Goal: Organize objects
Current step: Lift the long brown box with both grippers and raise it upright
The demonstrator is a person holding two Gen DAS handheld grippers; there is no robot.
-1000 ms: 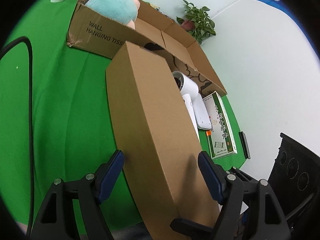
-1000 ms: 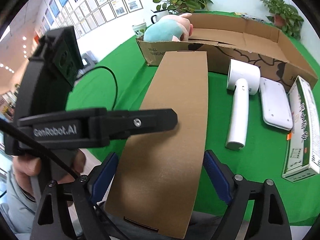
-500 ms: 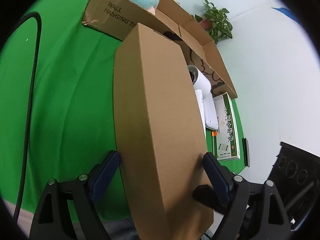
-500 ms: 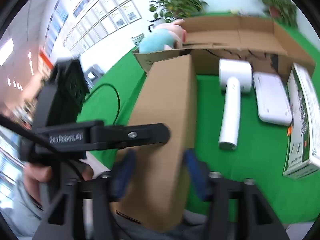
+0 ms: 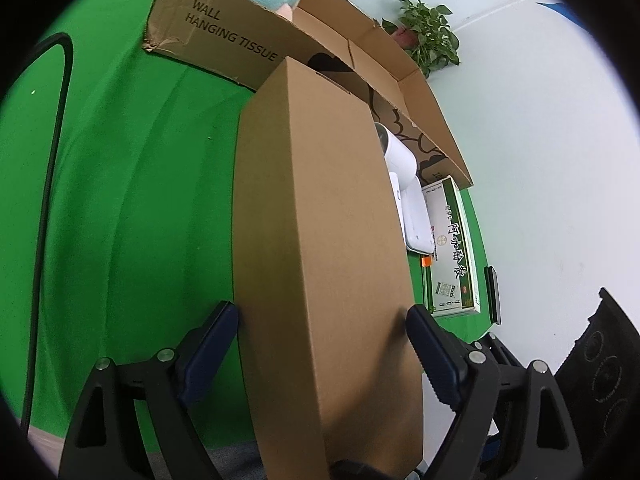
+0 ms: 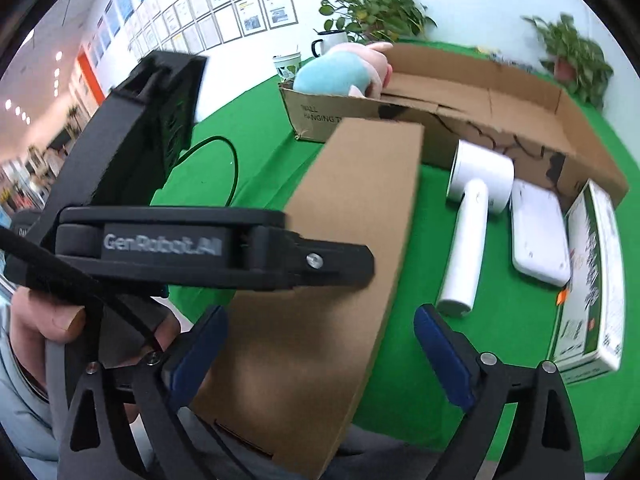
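My left gripper (image 5: 320,344) had its jaws spread wide across the near end of the long brown carton (image 5: 324,240), both pads apparently pressing its sides, while the right gripper (image 6: 320,344) straddled that end with its jaws opening, the right pad clear of the cardboard. The carton's long axis ran from six toward twelve o'clock, its far end reaching the big open box (image 6: 480,92) marked for hanging tissue. Out at two o'clock the white hair dryer (image 6: 468,232), white pad (image 6: 538,236) and green-and-white box (image 6: 592,280) lay on the green tabletop (image 6: 500,340).
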